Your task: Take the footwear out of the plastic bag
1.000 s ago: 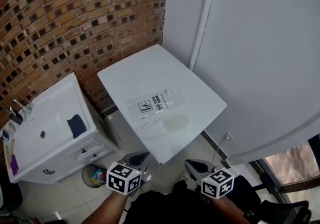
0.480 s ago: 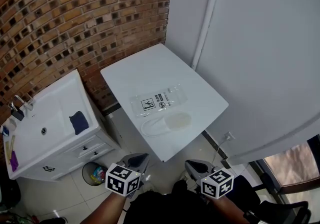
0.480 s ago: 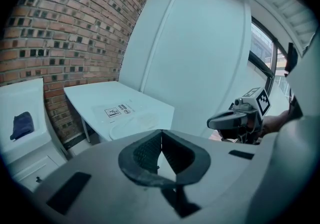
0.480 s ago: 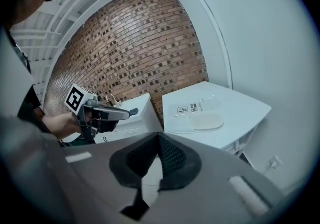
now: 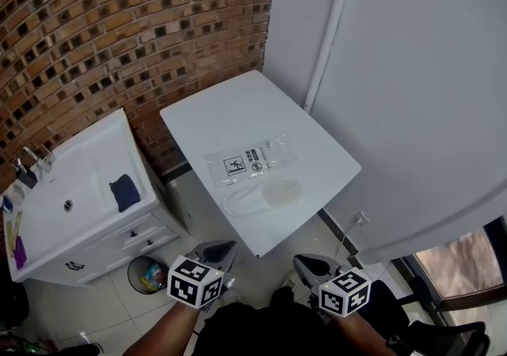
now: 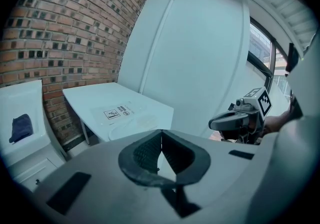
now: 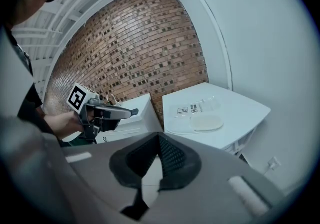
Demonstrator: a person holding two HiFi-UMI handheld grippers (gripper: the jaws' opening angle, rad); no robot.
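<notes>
A clear plastic bag [image 5: 252, 162] with printed labels lies flat on the white table [image 5: 238, 105]. Just nearer than it lies pale, flat footwear [image 5: 265, 197]; I cannot tell whether film covers it. Both grippers hang below the table's near edge, over the floor, well short of the bag. My left gripper [image 5: 221, 251] is shut and empty, and so is my right gripper [image 5: 306, 263]. In the left gripper view the shut jaws [image 6: 161, 134] point toward the bag [image 6: 119, 112]. The right gripper view shows its shut jaws [image 7: 159, 138] aimed at the footwear [image 7: 205, 122].
A white sink cabinet [image 5: 79, 212] stands left of the table, with a dark blue cloth [image 5: 123, 191] on it and a small bin [image 5: 145, 276] on the floor beside it. A brick wall [image 5: 119, 21] is behind, and a white wall [image 5: 412, 93] to the right.
The head view has shifted slightly. Both grippers stay shut and in the same place, and the bag and footwear have not moved.
</notes>
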